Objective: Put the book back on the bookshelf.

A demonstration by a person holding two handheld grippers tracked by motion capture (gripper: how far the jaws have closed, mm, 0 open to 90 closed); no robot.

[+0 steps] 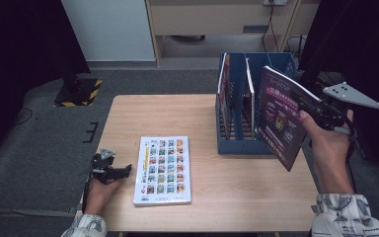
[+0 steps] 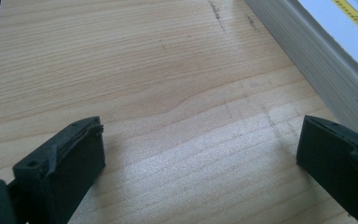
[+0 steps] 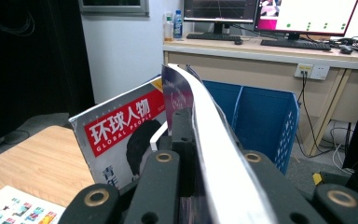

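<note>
A thick book (image 1: 162, 170) with a grid of small colourful pictures on its cover lies flat on the wooden table (image 1: 143, 113). Just left of it my left gripper (image 1: 123, 172) rests on the table, open; in the left gripper view (image 2: 200, 140) bare wood lies between the jaws and the book's page edge (image 2: 307, 56) runs past at the upper right. My right gripper (image 1: 301, 104) is shut on a dark purple magazine (image 1: 280, 118), held tilted in the air at the right side of a blue file rack (image 1: 234, 140). The magazine's white page edge (image 3: 205, 140) runs between the shut jaws.
The rack holds other magazines, one with a red title band (image 3: 121, 123). Behind the table are a grey floor, a yellow-and-black striped base (image 1: 79, 91) and a desk with monitors (image 3: 261, 18). Dark curtains hang on both sides.
</note>
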